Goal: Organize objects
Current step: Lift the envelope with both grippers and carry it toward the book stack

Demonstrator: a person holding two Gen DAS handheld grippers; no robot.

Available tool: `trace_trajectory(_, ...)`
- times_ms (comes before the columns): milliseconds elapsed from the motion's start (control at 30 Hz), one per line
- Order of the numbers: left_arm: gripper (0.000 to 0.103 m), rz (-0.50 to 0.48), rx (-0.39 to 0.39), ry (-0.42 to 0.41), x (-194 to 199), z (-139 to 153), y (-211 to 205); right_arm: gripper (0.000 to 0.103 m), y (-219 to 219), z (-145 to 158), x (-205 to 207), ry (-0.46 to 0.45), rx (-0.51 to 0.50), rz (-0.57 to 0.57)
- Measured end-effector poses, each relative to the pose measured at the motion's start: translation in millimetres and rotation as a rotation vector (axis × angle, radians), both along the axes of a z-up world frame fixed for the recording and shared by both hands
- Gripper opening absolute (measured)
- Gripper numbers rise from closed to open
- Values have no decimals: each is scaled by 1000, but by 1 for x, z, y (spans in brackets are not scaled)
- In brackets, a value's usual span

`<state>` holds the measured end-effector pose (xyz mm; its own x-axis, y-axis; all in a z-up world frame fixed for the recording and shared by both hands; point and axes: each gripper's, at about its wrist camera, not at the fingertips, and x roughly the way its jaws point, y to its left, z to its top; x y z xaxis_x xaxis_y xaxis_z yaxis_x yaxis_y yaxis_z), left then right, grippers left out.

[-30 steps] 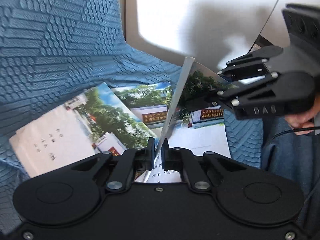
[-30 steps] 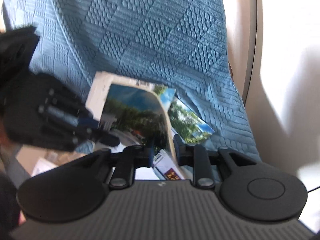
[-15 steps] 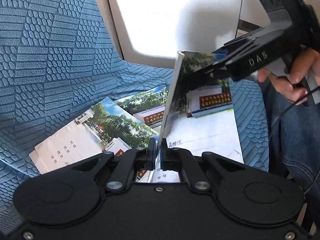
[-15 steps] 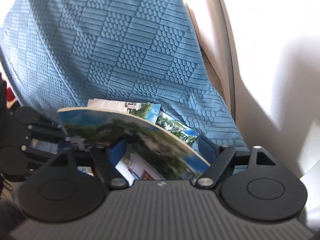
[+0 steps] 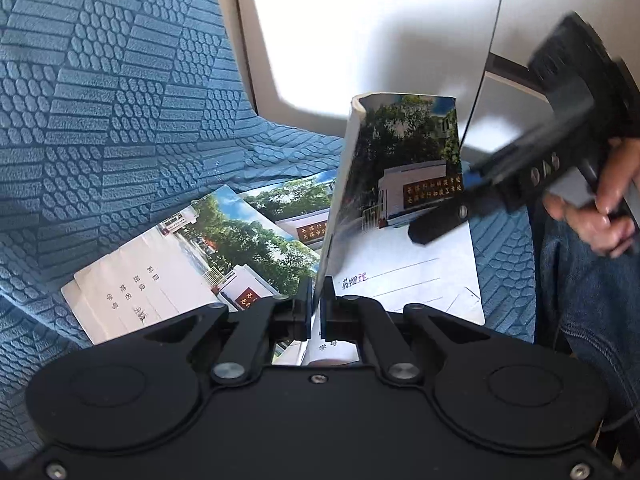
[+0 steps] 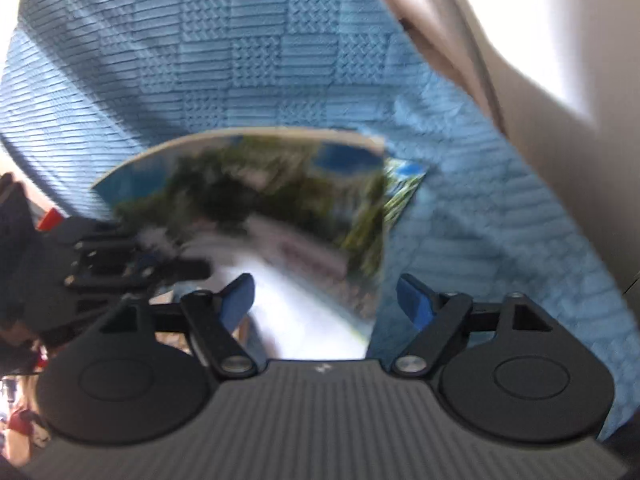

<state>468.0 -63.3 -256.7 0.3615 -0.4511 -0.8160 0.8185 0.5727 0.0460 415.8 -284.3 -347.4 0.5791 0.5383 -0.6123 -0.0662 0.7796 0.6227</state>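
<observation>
Blue seat (image 5: 120, 120): left claw (image 5: 316, 300) pinches notebook (image 5: 400, 184); right claw (image 6: 324, 300) gapes wide.

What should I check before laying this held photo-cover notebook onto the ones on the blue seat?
1. Left gripper clamped on the raised photo-cover notebook: ok.
2. Right gripper open, jaws spread: ok.
3. Right gripper clear of the notebook: cannot tell, view blurred.
4. Two flat photo-cover notebooks lying on the blue textured seat cover: ok.
5. Flat pair squared up: not ok, they are fanned.
</observation>
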Motion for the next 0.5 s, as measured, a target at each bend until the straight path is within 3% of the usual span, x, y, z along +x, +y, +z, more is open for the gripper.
trace_trajectory(33,2,10,-5,3,1,0,0,63,2,-1,-2,7,-9,-8)
trace_trajectory(67,2,22,-13,13,2,-1,0,43,4,-3,-4,15,-23,-18)
trace_trajectory(167,3,79,-30,18,6,-3,0,29,6,0,-4,-6,-57,-46)
trace_trajectory(267,3,155,-65,46,13,-3,3,16,6,8,-5,-54,-31,-70)
trace_trajectory(500,2,252,-140,85,19,15,-1,6,3,39,-2,-109,-44,-106)
